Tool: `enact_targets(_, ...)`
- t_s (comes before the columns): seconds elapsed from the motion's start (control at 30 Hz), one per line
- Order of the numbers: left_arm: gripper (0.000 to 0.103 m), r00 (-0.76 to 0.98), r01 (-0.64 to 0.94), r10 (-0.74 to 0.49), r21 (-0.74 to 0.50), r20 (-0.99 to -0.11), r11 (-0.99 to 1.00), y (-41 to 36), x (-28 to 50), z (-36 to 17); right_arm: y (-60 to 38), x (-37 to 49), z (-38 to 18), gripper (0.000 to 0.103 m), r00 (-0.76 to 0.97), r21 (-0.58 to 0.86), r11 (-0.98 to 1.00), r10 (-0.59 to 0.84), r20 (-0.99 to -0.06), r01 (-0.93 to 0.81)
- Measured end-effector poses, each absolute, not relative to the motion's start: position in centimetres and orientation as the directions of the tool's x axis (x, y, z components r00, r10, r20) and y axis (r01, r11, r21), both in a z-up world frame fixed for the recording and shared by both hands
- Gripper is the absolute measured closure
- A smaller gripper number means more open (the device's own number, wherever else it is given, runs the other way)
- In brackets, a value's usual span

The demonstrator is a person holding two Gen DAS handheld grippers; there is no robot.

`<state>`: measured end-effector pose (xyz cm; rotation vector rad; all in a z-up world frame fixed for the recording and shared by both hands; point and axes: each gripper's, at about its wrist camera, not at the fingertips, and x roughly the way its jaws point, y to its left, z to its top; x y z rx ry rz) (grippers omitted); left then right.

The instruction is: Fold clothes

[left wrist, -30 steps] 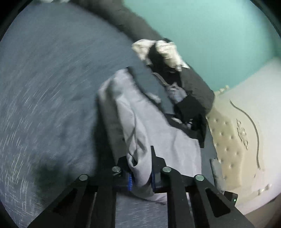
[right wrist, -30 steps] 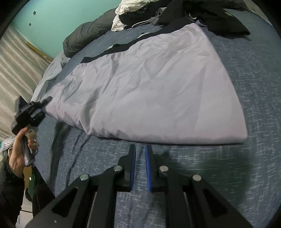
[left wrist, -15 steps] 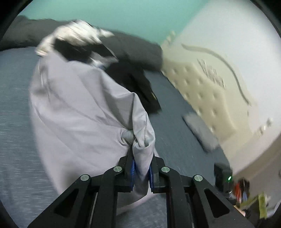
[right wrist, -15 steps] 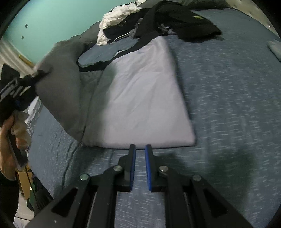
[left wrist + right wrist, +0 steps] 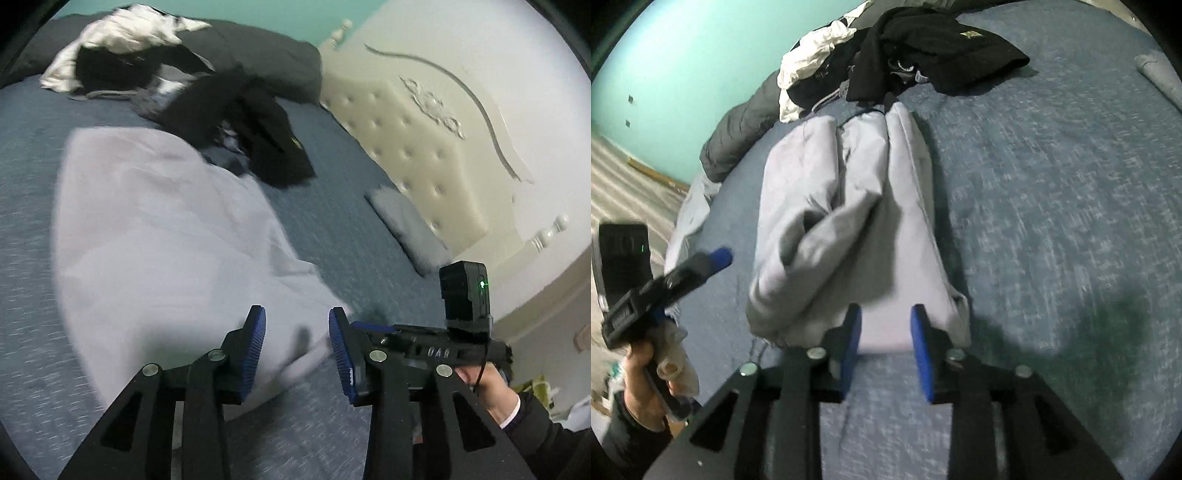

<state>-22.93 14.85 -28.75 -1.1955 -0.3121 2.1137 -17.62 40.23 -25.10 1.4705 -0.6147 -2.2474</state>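
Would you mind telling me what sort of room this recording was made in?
Most likely a bedroom. The work surface is a bed with a blue cover, a cream tufted headboard stands at its end, and a pile of unfolded clothes lies beyond the pale grey garment.

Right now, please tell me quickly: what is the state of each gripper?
Left gripper: jaws just opened, holding nothing; the grey garment lies released below it.
Right gripper: jaws just opened, gripping nothing, over the garment's near edge.

Both wrist views share (closely) the bed (image 5: 351, 229).
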Motion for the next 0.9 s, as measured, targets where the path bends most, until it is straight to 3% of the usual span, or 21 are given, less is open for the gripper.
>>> enact_targets(0.27, 0.062, -0.39, -0.315, 0.558, -0.464, -0.732, -0.828, 7.4, -22.9, -33.0, 39.5, -20.6, -22.9, 0.043, -0.428, 0.623, -0.78, -0.584, -0.69, 0.06)
enact_targets(0.57, 0.062, -0.333, -0.316, 0.556, -0.465, -0.762, -0.827, 8.3, -21.7, -36.7, 34.3, -24.8, -24.2, 0.042, -0.31, 0.505, -0.856, -0.514, -0.8, 0.115)
enact_targets(0.6, 0.062, -0.33, -0.314, 0.557, -0.468, -0.762, -0.826, 8.4, -21.7, -37.0, 34.1, -24.8, -24.4, 0.048, -0.308, 0.498, -0.858, -0.511, -0.803, 0.125)
enact_targets(0.63, 0.062, -0.329, -0.313, 0.558, -0.47, -0.761, -0.825, 8.5, -21.7, -37.1, 33.9, -24.8, -24.6, 0.064, -0.306, 0.491, -0.861, -0.508, -0.805, 0.136)
enact_targets(0.73, 0.062, -0.328, -0.315, 0.562, -0.473, -0.759, -0.823, 8.2, -21.5, -37.2, 33.8, -24.7, -24.9, 0.093, -0.31, 0.479, -0.864, -0.504, -0.806, 0.156)
enact_targets(0.9, 0.062, -0.337, -0.327, 0.57, -0.475, -0.749, -0.817, 7.9, -21.5, -36.4, 35.7, -22.7, -22.6, 0.097, -0.409, 0.446, -0.87, -0.492, -0.768, 0.209)
